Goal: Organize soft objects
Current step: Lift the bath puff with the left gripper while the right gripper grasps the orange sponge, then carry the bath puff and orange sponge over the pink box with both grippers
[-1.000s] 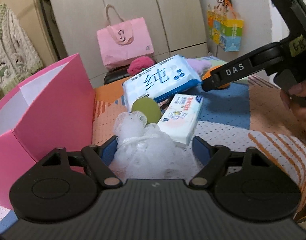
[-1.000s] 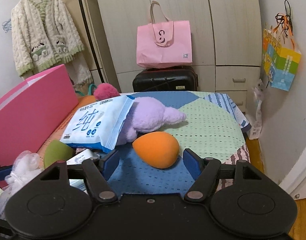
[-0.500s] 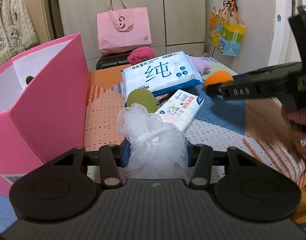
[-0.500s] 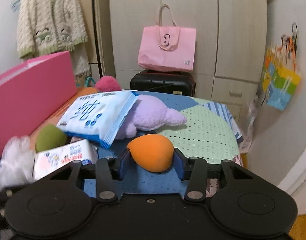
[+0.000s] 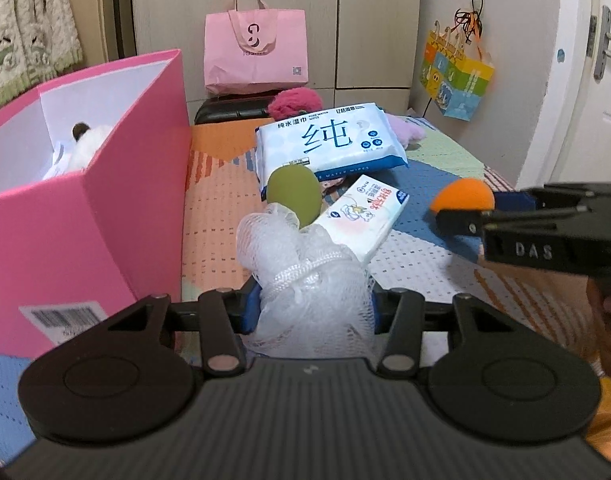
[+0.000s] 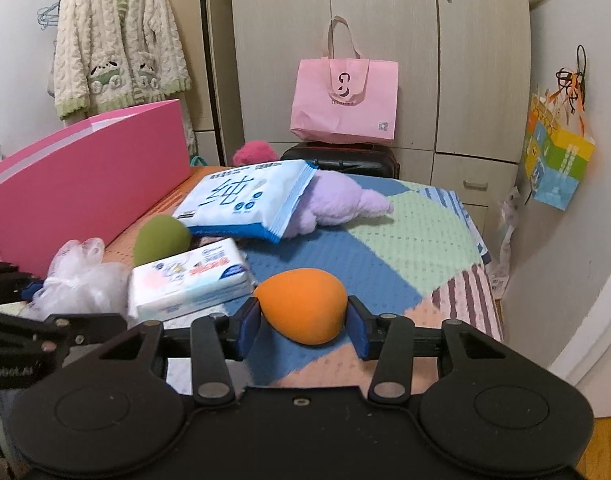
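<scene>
Over the bed's near edge, left gripper pinches the white mesh pouf, right gripper clamps the orange sponge. Best play: keep both squeezes gentle, lift clear, carry above the pink box rim at the left edge before releasing.

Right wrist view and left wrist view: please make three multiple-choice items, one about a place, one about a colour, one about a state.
1. The purple plush toy lies where?
A. partly under the wet wipes pack
B. inside the pink box
C. on the floor

2. The sponge in the right gripper is what colour?
A. green
B. orange
C. white

3. The left gripper is
A. open
B. shut on the white mesh bath pouf
C. shut on nothing

Answers: 1 A, the pack overlaps it; 2 B, the orange makeup sponge sits between the pads; 3 B, both pads press the mesh.
</scene>
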The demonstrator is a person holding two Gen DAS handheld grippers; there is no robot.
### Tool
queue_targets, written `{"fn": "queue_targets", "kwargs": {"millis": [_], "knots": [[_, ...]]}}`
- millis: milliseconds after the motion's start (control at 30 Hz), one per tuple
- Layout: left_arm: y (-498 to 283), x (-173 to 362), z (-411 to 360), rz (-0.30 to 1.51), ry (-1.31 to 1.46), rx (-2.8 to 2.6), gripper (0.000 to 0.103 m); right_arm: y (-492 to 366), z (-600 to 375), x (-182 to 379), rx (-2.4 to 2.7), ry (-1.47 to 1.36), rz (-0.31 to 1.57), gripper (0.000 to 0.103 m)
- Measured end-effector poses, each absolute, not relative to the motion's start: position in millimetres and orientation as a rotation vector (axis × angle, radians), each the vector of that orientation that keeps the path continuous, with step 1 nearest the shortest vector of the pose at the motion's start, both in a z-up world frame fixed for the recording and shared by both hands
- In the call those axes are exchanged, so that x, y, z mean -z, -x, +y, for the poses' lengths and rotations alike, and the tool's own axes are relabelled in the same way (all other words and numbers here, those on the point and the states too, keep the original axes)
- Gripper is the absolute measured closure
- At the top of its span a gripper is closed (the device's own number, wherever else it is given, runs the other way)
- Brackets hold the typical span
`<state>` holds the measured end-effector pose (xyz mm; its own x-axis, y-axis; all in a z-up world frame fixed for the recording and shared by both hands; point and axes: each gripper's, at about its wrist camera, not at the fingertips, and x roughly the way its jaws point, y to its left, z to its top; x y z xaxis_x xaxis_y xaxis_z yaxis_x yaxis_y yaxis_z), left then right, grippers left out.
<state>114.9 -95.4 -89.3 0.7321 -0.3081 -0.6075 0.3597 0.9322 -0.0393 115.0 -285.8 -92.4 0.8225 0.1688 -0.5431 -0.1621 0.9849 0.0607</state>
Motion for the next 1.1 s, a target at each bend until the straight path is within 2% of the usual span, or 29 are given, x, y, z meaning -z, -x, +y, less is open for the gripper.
{"fn": "queue_targets", "kwargs": {"millis": [567, 1100], "knots": [[-89.0, 78.7, -77.7, 0.759, 0.010, 0.472, 0.056, -53.4, -256.2, 87.1, -0.306, 0.029, 0.626, 0.051], [-74.0, 64.9, -25.4, 0.860, 0.184, 0.528, 0.056, -43.8, -236.9, 56.5, -0.540, -0.040, 0.717, 0.051]]}}
